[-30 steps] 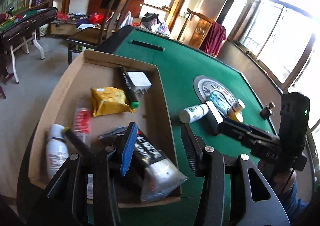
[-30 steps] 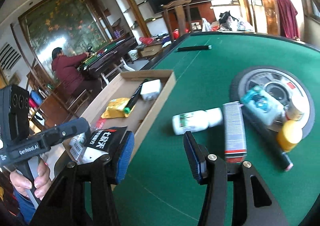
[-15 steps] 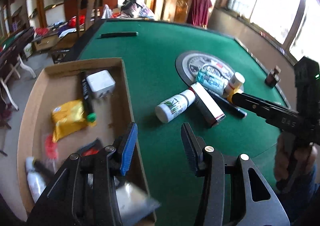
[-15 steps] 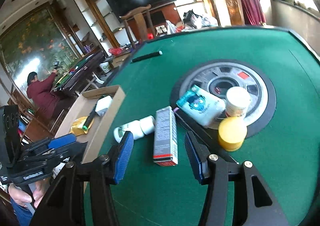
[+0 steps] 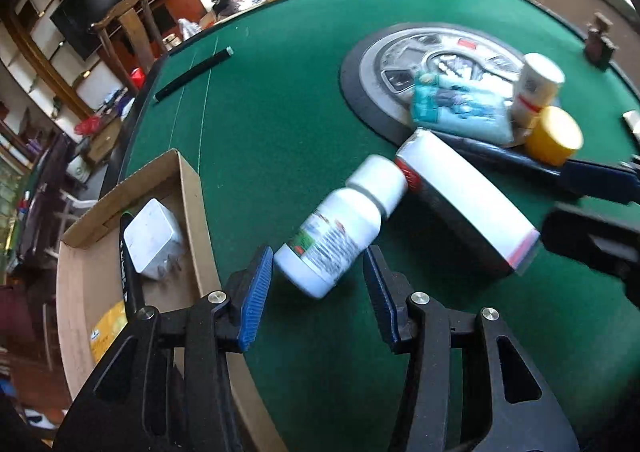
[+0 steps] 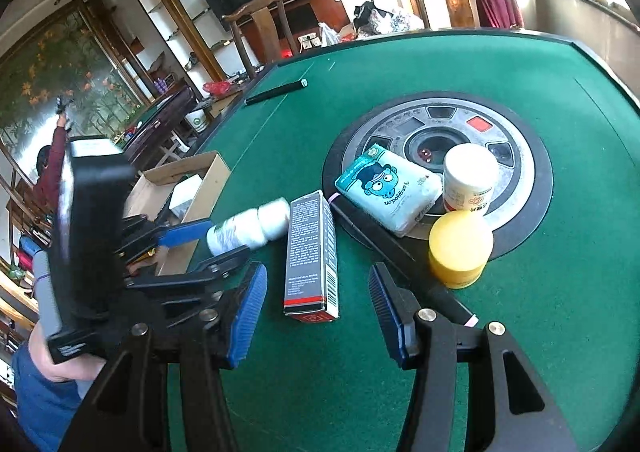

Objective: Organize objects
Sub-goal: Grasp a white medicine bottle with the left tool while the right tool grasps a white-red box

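A white bottle (image 5: 344,228) lies on its side on the green felt table (image 5: 280,100). Its base sits between the fingertips of my left gripper (image 5: 318,292), whose jaws stand open around it. From the right wrist view the same bottle (image 6: 252,228) shows inside the left gripper (image 6: 224,242). A long grey and black carton (image 6: 312,252) lies beside it, its near end just ahead of my right gripper (image 6: 320,316), which is open and holds nothing. Further back are a tissue pack (image 6: 388,192), a white jar (image 6: 470,178), a yellow jar (image 6: 460,248) and a black pen (image 6: 384,240).
A cardboard box (image 5: 192,204) at the table's left edge holds a white charger (image 5: 150,240) and a yellow packet (image 5: 106,328). A round metal dial (image 6: 520,156) sits in the table's middle. A black stick (image 6: 276,90) lies far back. A person (image 6: 48,168) stands in the background.
My left gripper swung from over the cardboard box across to the white bottle and came down around its base. My right gripper shifted toward the carton, then held still.
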Demonstrator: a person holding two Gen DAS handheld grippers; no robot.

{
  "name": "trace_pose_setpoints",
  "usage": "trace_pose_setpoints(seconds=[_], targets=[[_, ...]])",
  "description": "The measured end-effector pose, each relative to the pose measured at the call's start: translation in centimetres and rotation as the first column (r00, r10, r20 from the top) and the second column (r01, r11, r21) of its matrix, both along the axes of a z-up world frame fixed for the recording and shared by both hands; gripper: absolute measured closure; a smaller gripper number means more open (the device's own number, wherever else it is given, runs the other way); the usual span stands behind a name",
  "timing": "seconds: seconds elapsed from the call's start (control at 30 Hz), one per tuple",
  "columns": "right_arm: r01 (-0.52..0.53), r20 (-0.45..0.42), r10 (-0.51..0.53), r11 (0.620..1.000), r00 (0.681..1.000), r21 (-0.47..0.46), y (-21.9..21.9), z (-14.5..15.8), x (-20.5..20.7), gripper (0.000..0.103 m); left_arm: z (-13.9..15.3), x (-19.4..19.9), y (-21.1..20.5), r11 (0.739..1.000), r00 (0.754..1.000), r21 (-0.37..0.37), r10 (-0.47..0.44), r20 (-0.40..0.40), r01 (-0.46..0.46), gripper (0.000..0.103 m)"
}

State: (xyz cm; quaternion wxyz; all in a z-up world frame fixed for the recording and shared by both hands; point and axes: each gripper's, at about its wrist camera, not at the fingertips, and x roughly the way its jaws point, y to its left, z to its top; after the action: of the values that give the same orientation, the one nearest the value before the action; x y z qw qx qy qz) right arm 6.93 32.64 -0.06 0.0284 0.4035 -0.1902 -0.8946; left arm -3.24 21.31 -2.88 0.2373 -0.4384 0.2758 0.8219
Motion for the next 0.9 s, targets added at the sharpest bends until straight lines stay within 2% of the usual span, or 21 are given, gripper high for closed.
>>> trace_pose_setpoints(seconds=[0.2, 0.27, 0.3, 0.5, 0.67, 0.83, 0.9], targets=[[0.008, 0.007, -0.008, 1.000, 1.000, 0.008, 0.0, -0.2, 0.1, 0.050, -0.5, -1.6, 0.5, 0.997, 0.997, 0.063, 0.041, 0.069, -0.046, 0.056], [0.012, 0.012, -0.012, 1.000, 1.000, 0.009, 0.1, -0.4, 0.2, 0.050, -0.5, -2.0, 0.3, 0.991, 0.992, 0.117, 0.050, 0.117, -0.063, 0.069], [0.013, 0.013, -0.013, 1.000, 1.000, 0.010, 0.1, -0.4, 0.2, 0.050, -0.5, -2.1, -0.1, 0.986, 0.988, 0.146, 0.056, 0.143, -0.077, 0.069], [0.011, 0.009, -0.012, 0.998, 1.000, 0.062, -0.3, -0.5, 0.4, 0.050, -0.4, 0.5, -2.8, 0.964, 0.977, 0.223, 0.101, 0.190, -0.143, 0.069], [-0.010, 0.022, 0.007, 0.989, 1.000, 0.150, -2.0, -0.8, -0.8, 0.050, -0.3, 5.7, -3.3, 0.961, 0.980, 0.231, 0.118, 0.161, -0.154, 0.069], [-0.037, 0.071, 0.021, 0.972, 0.997, 0.232, -3.4, -2.0, -2.5, 0.050, -0.5, 7.3, -3.3, 0.957, 0.983, 0.242, 0.132, 0.124, -0.159, 0.069], [-0.042, 0.094, 0.019, 0.966, 0.995, 0.253, -3.5, -2.9, -3.0, 0.061, -0.5, 7.4, -3.2, 0.957, 0.984, 0.241, 0.137, 0.115, -0.161, 0.069]])
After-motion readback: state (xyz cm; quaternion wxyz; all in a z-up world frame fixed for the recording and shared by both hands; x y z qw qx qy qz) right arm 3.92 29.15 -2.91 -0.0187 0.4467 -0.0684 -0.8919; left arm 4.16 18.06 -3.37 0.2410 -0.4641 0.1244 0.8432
